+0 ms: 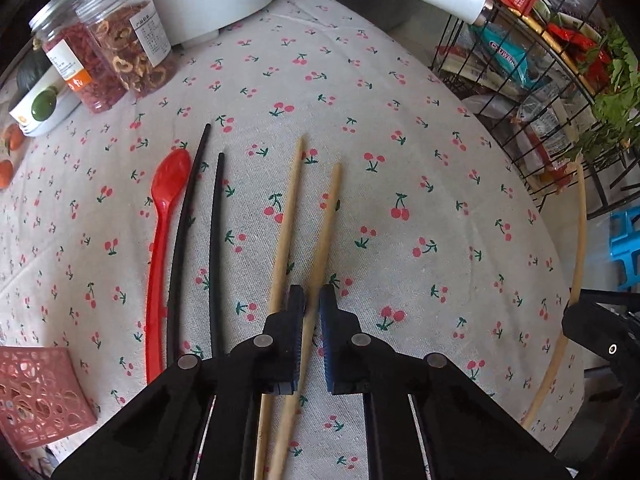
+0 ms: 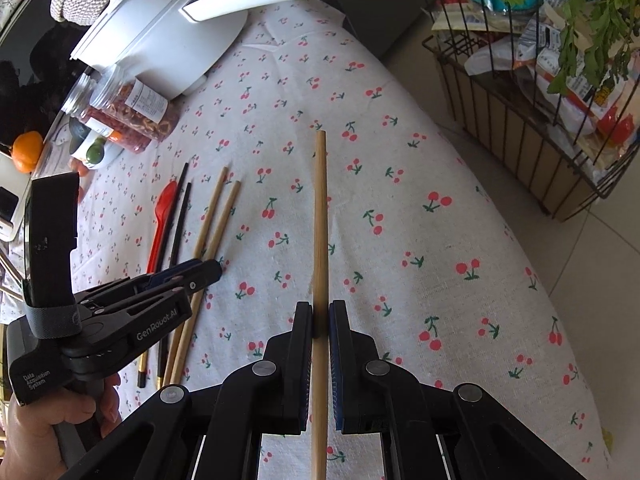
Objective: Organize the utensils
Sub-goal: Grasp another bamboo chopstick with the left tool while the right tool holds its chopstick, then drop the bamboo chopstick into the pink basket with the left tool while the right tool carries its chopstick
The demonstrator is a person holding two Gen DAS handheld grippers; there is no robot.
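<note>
A cherry-print tablecloth is seen from both wrist cameras. On it, a red spoon, two black chopsticks and two wooden chopsticks are laid side by side. The left gripper is held low over the wooden pair, its fingers slightly apart around the right-hand stick. A third wooden chopstick is clamped between the fingers of the right gripper, well right of the others. Jars are stood at the far left.

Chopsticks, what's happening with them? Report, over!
Right gripper shut on wooden chopstick. Left gripper around another wooden chopstick on the tablecloth. Nothing blocking.
</note>
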